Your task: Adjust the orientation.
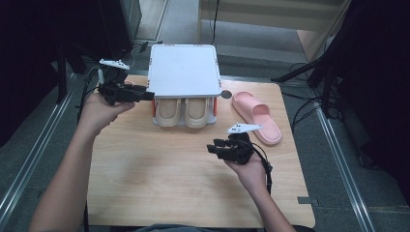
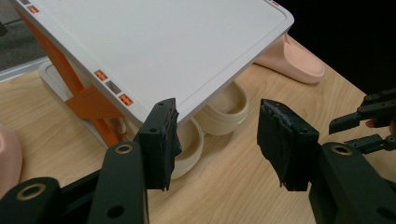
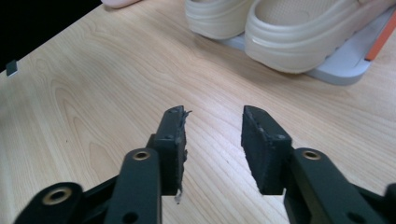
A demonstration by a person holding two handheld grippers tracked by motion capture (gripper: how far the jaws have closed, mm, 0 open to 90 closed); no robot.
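Beige slippers (image 1: 183, 112) lie between both parted, empty claws.

- I'm working in what looks like a lab or recording room, not a home.
- A pale wooden table (image 1: 159, 183) stands alone on grey floor (image 1: 29, 140), with metal floor rails (image 1: 341, 159) along both sides.
- Black stands (image 1: 333, 53) and loose dark cables (image 1: 302, 113) ring the table.
- A white-and-orange two-tier plastic shoe rack (image 1: 183, 72) sits there like a test prop.

Cream slippers (image 1: 184, 112) mostly hidden under rack shelf (image 1: 183, 70); pink slipper (image 2: 8, 156) cut by edge.
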